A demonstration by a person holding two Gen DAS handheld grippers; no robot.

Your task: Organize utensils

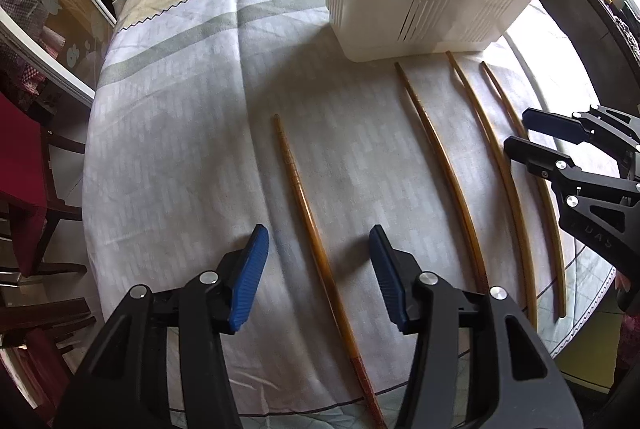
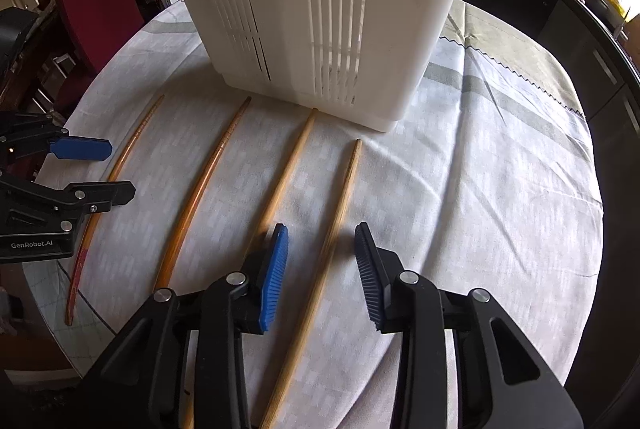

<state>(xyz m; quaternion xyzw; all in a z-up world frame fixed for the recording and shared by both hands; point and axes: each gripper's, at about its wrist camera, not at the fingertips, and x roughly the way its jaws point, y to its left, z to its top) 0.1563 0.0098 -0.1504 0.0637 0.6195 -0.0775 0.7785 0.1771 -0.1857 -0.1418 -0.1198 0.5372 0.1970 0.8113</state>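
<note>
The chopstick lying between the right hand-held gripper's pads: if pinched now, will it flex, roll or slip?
The chopstick looks like rigid wood, so it should barely flex. It is thin and round on a smooth tablecloth, so a nudge may roll it. The right hand-held gripper is open astride it; its ribbed pads should hold it, though so thin a stick could pivot.

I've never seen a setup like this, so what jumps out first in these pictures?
Four long wooden chopsticks lie side by side on a pale tablecloth. Behind them stands a tall white slotted holder. Two black grippers with blue-padded fingers are open, the left gripper straddling one chopstick, the right gripper another.
</note>
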